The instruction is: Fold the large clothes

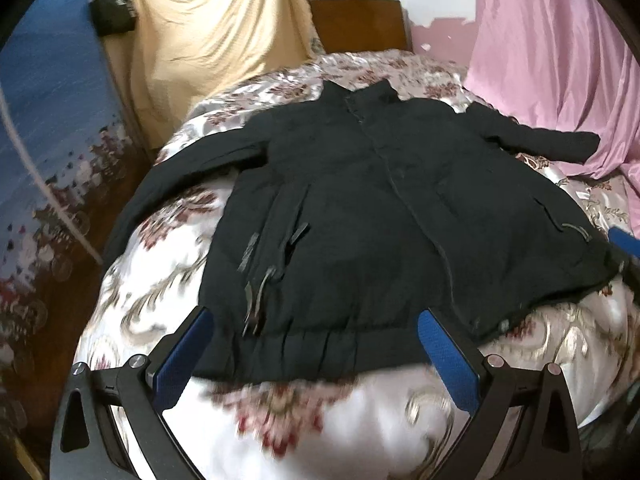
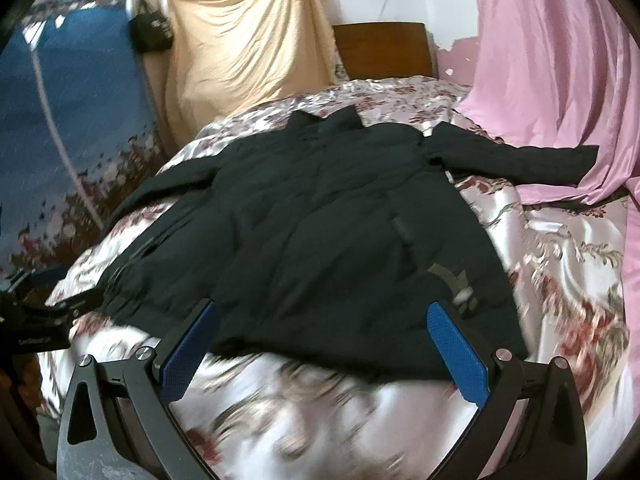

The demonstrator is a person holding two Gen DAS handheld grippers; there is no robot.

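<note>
A black padded jacket [image 1: 360,208] lies spread flat, front up, on a floral satin bedspread [image 1: 320,420], collar at the far end and both sleeves stretched out to the sides. It also shows in the right wrist view [image 2: 320,240]. My left gripper [image 1: 316,320] is open and empty, its blue pads hovering above the jacket's near hem on its left half. My right gripper [image 2: 322,312] is open and empty above the near hem on the right half. The right gripper's blue pad also shows at the right edge of the left wrist view [image 1: 624,240].
A pink sheet [image 1: 560,60] hangs at the right, touching the jacket's right sleeve. A yellow cloth [image 1: 216,32] hangs behind the bed at the left, beside a blue floral curtain [image 1: 52,120]. A wooden headboard [image 1: 360,24] stands at the far end. A small black bag [image 1: 112,12] hangs at the upper left.
</note>
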